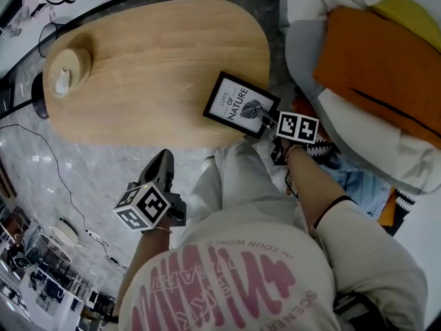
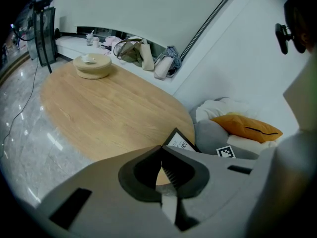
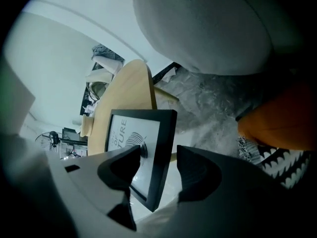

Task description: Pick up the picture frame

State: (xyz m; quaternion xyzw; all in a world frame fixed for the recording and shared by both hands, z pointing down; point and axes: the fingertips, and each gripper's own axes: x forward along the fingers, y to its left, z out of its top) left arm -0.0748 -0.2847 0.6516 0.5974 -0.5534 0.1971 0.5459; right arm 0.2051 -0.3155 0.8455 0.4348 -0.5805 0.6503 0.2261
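In the head view, we saw the picture frame [image 1: 241, 105] at the near right edge of the oval wooden tabletop [image 1: 151, 61], with its right corner reaching past that edge. The right tool [image 1: 267, 123] sat at that corner, its marker cube just behind it. The left tool [image 1: 163, 160] hung over the marble floor [image 1: 76, 171], off the tabletop's near edge and well apart from the frame. A round wooden dish [image 1: 67, 71] stood at the far left end of the tabletop. An orange cushion [image 1: 372, 67] lay among pale bedding on the right.

In the left gripper view, the left tool [image 2: 161, 155] had its jaws pressed together with nothing between them. Beyond them we made out the picture frame [image 2: 179, 143] at the tabletop's [image 2: 109, 113] near right edge. The round dish [image 2: 92, 66] stood at the far end and the orange cushion [image 2: 246, 127] lay to the right.

In the right gripper view, the right tool [image 3: 158, 151] stood with its jaws wide apart, straddling the black side of the picture frame [image 3: 143, 133]. One jaw lay over the printed face and the other was clear of the frame's outer side, with a gap showing. We could not tell whether the first jaw touched the face. The tabletop [image 3: 131, 83] ran away behind the frame, and the orange cushion [image 3: 282, 123] showed at the right.
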